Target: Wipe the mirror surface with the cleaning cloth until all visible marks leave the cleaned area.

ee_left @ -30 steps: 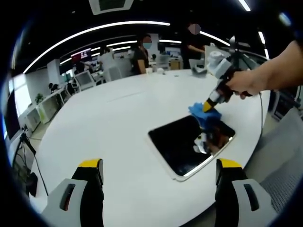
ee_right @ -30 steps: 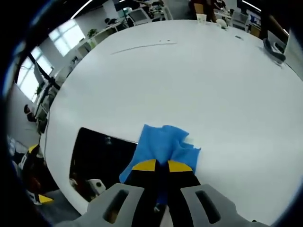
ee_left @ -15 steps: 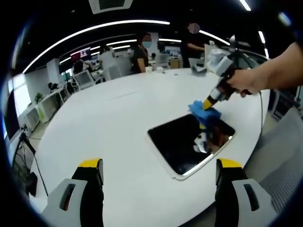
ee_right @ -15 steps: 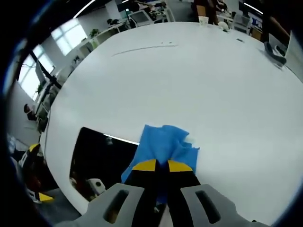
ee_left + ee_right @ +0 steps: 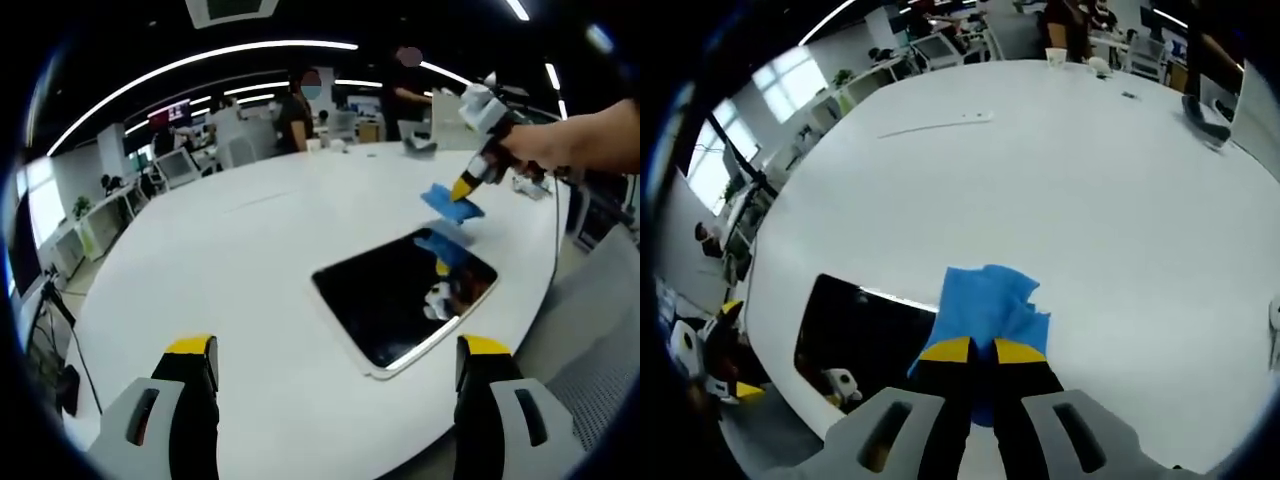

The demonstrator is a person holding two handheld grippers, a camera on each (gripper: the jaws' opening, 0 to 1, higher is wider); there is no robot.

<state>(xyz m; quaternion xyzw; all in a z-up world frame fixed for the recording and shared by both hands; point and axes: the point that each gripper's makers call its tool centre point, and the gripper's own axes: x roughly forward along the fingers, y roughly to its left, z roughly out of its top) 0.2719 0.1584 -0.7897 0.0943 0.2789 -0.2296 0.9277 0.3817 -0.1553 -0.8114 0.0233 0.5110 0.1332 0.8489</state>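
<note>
A dark rectangular mirror with a pale rim lies flat on the round white table. In the left gripper view my right gripper, held by a hand, hangs above the mirror's far corner, shut on a blue cleaning cloth lifted clear of the glass; the cloth's reflection shows in the mirror. The right gripper view shows that gripper shut on the blue cloth, with the mirror below to the left. My left gripper stands open near the table's front edge, nothing between its jaws.
People stand beyond the far side of the table, among desks and monitors. A cup and small items sit at the table's far edge. A dark object lies at the right edge. A thin line marks the tabletop.
My right gripper has lifted the blue cloth off the mirror's far corner, up and away from the glass. The left gripper has stayed put.
</note>
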